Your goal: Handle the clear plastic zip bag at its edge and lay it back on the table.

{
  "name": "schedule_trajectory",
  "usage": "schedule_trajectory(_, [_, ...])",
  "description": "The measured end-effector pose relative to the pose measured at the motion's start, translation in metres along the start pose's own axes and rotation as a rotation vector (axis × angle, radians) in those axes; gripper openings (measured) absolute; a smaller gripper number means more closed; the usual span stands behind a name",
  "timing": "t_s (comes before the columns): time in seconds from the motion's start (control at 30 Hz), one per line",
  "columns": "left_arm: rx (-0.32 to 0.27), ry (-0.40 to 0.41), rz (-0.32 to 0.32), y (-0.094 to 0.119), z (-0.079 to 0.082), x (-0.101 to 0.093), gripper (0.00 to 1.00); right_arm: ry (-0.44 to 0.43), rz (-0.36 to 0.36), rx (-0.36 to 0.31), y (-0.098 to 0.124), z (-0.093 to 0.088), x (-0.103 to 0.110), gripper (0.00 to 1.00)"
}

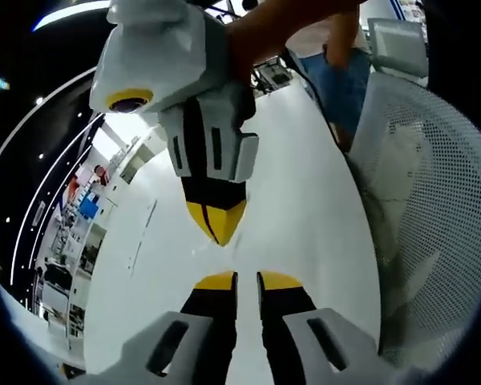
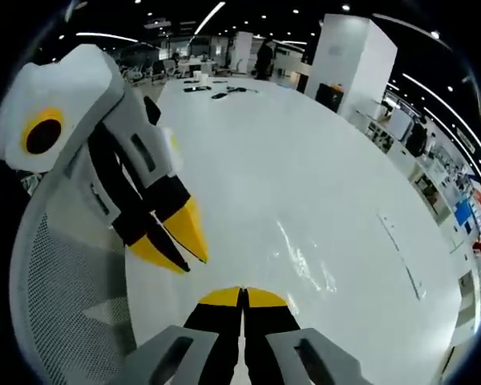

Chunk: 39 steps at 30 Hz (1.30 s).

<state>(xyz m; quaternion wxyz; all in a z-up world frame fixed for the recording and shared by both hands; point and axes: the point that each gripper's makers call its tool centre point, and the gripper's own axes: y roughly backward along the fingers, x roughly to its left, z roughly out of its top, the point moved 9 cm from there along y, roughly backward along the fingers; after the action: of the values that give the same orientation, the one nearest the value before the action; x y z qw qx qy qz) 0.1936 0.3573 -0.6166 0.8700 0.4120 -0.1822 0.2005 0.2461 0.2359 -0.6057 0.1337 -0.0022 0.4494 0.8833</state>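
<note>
The clear plastic zip bag (image 2: 306, 261) is lying flat on the white table (image 2: 305, 136), I think: in the right gripper view it is showing as no more than a few glossy streaks just ahead of the tongs, toward the table's near edge, and its outline is too faint to trace. The right gripper (image 2: 242, 295) is holding its jaws pressed together with no gap, and I am seeing no film between them. The left gripper (image 1: 247, 281) is keeping a narrow gap between its yellow tips, with nothing in it. The two tools are hovering tip to tip over the table, close beside the mesh chair (image 1: 433, 200). The main risk is lying in the bag's thinness. A jaw coming down flat on the slick film is likely to push it along the glossy top instead of getting under the edge, or to pinch both layers and crumple it. With the tips this near each other, they are also risking a knock. A bag nudged toward the near edge could be sliding off by the chair.
</note>
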Motion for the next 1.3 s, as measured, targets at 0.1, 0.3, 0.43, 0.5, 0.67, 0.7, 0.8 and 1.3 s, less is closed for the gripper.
schedule_trajectory(0.1, [-0.036, -0.003, 0.021, 0.004, 0.008, 0.000, 0.06, 0.009, -0.004, 0.006, 0.000, -0.001, -0.002, 0.00])
schedule_trajectory(0.3, [-0.062, -0.016, 0.045, 0.005, 0.013, 0.002, 0.05, 0.035, 0.005, 0.043, -0.007, -0.009, 0.001, 0.00])
schedule_trajectory(0.43, [-0.022, -0.005, 0.021, 0.000, 0.007, -0.001, 0.08, 0.045, 0.018, 0.033, -0.008, -0.008, 0.003, 0.00])
schedule_trajectory(0.5, [0.005, -0.005, 0.006, -0.004, 0.001, -0.004, 0.11, 0.034, 0.016, 0.009, -0.005, -0.004, 0.004, 0.00])
schedule_trajectory(0.67, [0.014, 0.032, 0.009, -0.004, -0.001, -0.005, 0.04, 0.022, -0.031, -0.063, 0.005, 0.005, -0.002, 0.00])
schedule_trajectory(0.7, [0.015, 0.027, 0.010, -0.003, -0.001, -0.004, 0.01, 0.042, -0.062, -0.094, 0.011, 0.012, -0.005, 0.00])
schedule_trajectory(0.8, [0.003, 0.037, 0.012, -0.003, 0.001, -0.002, 0.00, 0.065, -0.099, -0.129, 0.018, 0.020, -0.008, 0.00])
schedule_trajectory(1.3, [-0.035, 0.074, 0.002, 0.001, 0.004, 0.006, 0.00, 0.071, -0.196, -0.171, 0.032, 0.025, -0.017, 0.00])
